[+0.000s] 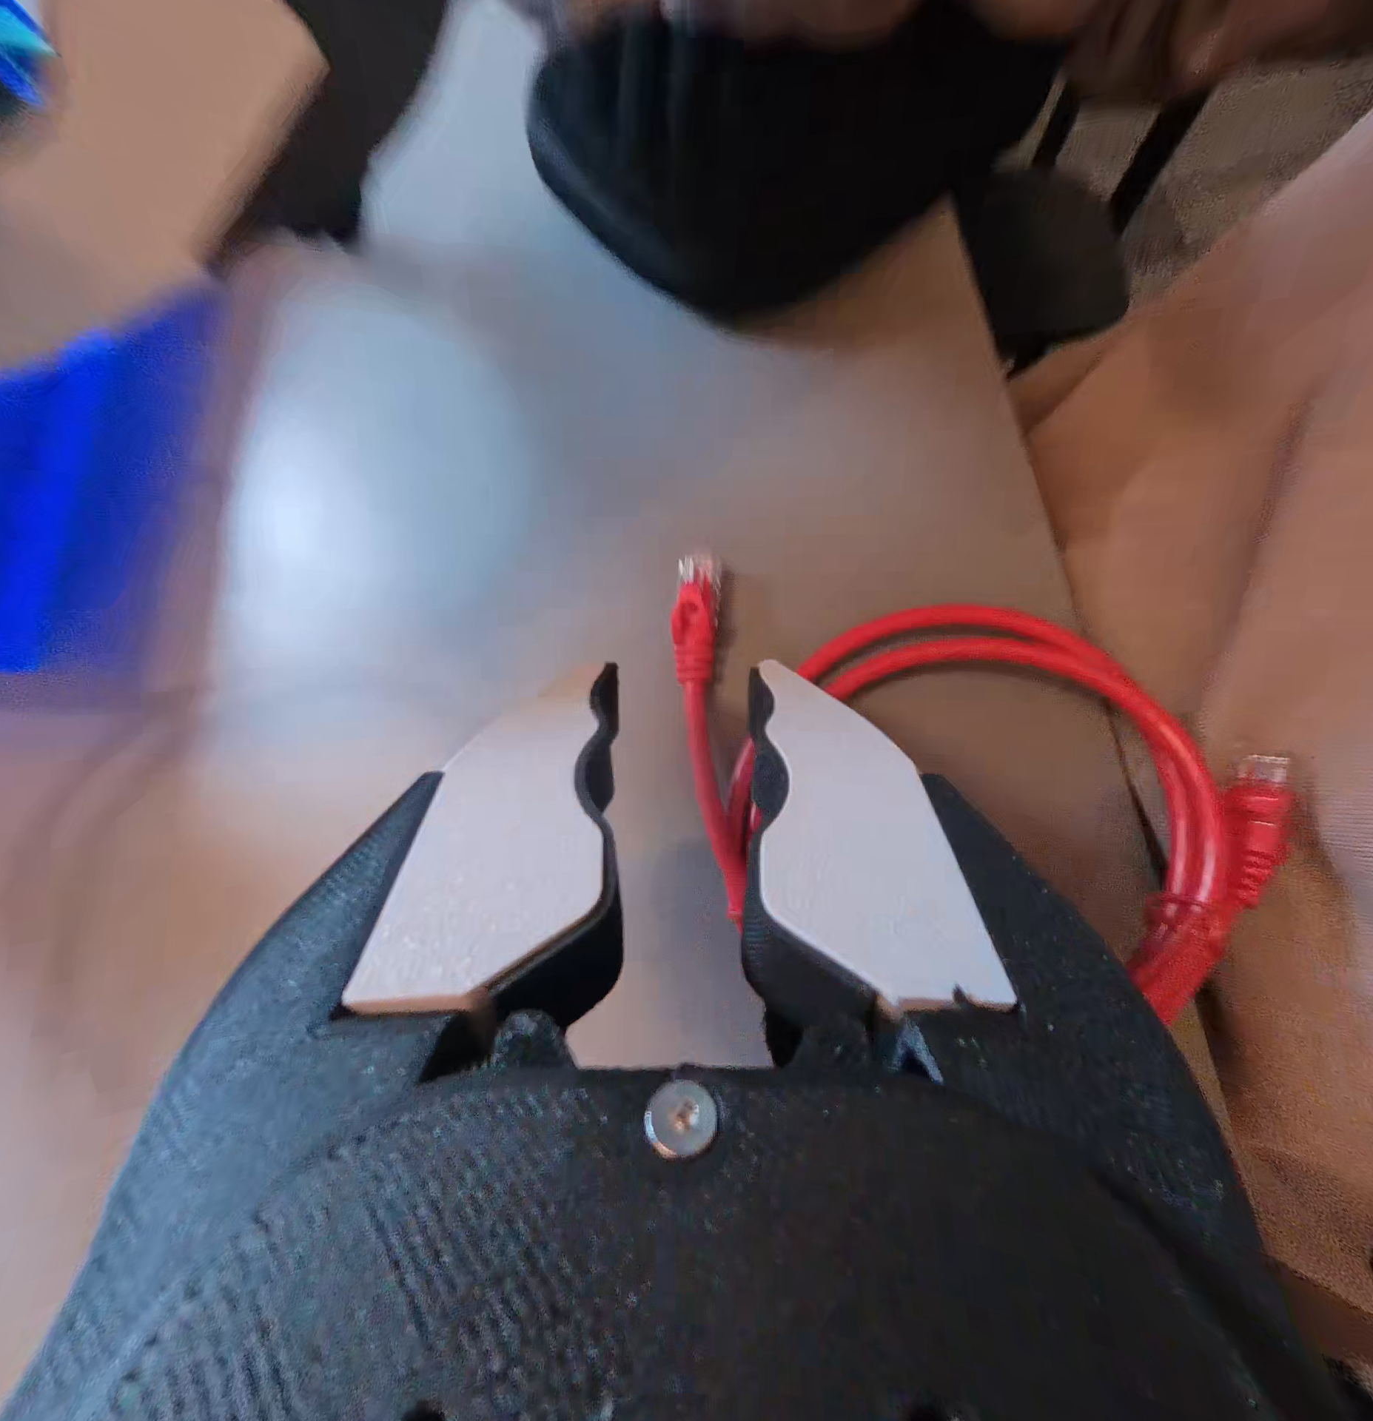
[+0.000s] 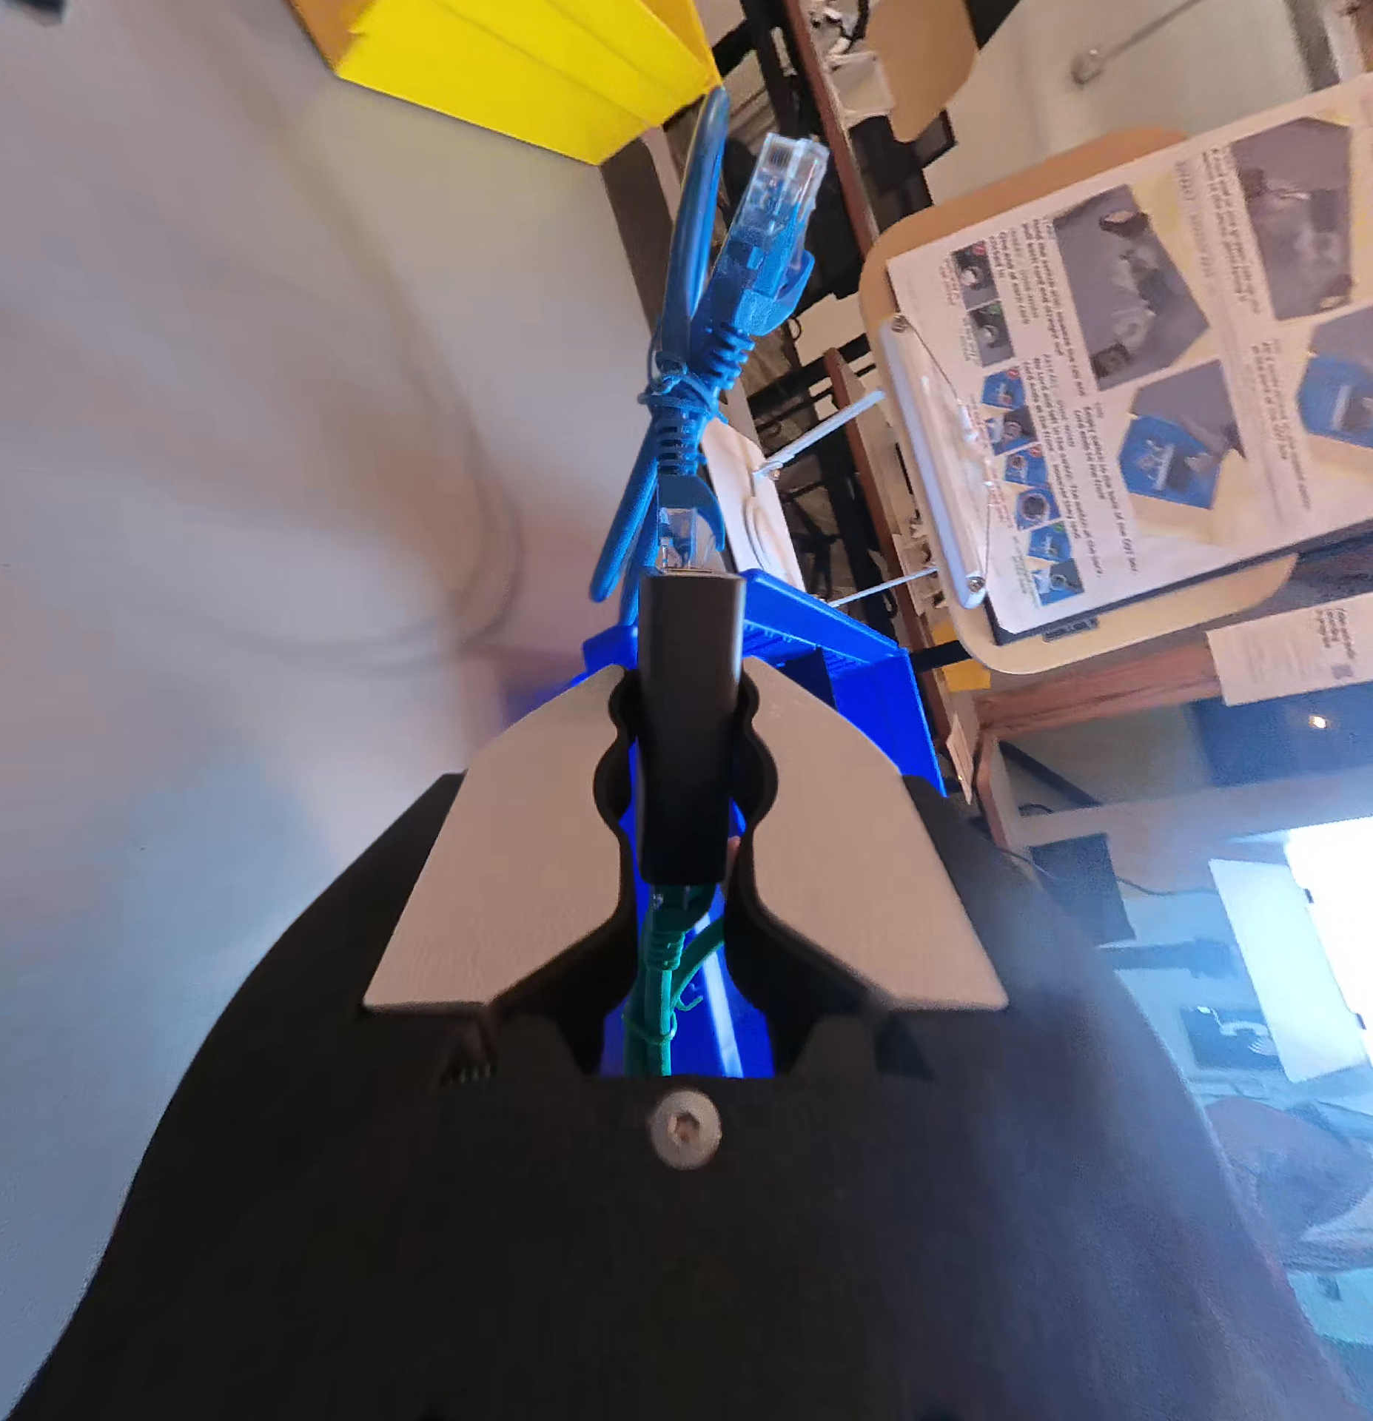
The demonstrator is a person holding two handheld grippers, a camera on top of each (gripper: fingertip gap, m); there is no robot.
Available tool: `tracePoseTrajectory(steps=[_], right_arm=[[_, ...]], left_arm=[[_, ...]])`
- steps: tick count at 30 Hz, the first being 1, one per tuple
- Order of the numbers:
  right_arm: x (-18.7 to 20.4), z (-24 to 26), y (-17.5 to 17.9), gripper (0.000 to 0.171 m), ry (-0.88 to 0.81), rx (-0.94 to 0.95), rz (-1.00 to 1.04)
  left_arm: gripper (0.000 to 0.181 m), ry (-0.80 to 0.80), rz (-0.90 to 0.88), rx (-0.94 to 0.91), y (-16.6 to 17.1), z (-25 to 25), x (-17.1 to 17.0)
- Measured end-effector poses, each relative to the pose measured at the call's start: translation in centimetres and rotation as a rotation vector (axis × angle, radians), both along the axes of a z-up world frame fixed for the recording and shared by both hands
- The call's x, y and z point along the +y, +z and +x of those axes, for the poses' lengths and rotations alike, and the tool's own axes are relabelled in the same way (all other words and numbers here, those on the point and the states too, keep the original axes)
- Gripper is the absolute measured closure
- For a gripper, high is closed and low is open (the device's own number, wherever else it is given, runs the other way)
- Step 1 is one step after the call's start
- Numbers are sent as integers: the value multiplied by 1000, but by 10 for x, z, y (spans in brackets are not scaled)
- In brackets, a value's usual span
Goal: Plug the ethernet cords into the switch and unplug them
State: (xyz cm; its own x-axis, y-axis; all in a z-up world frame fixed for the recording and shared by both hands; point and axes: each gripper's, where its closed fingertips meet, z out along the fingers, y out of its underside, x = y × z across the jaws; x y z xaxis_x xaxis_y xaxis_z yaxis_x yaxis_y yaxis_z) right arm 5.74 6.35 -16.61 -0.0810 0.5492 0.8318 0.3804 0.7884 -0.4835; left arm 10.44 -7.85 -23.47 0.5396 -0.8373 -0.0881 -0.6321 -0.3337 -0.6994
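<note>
My right tool [image 2: 687, 696] is clamped on the black switch [image 2: 687, 723], which stands between its fingers. A blue cord [image 2: 691, 369] is plugged in the far end of the switch, toward 12 o'clock, and a green cord [image 2: 660, 976] comes out of the near end, toward 6 o'clock. My left tool [image 1: 683, 684] is narrowly parted and holds nothing. The red cord [image 1: 1052, 692] lies coiled on the tabletop [image 1: 821, 477], one plug [image 1: 694, 615] just past the tool tips at 12 o'clock, the coil at 3 o'clock.
</note>
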Motion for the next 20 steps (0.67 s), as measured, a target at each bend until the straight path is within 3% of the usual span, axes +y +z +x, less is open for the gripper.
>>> tracePoseTrajectory(steps=[1,4,9,13,16,20], right_arm=[[1,1,0,149,-6,7,2],[2,2,-4,149,-2,12,10],[5,-2,-12,148,11,-1,7],[0,-2,-16,148,46,-4,25],[-5,-3,-19,148,72,-8,61],[-11,-5,-25,149,116,-17,110]], left_arm=[[145,2,-42,16,-14,2,-1],[150,9,-68,66,-36,4,1],[170,-3,-45,76,-39,1,4],[172,21,-9,159,-37,-24,9],[172,62,6,95,-10,-47,10],[173,159,92,0,62,-91,6]])
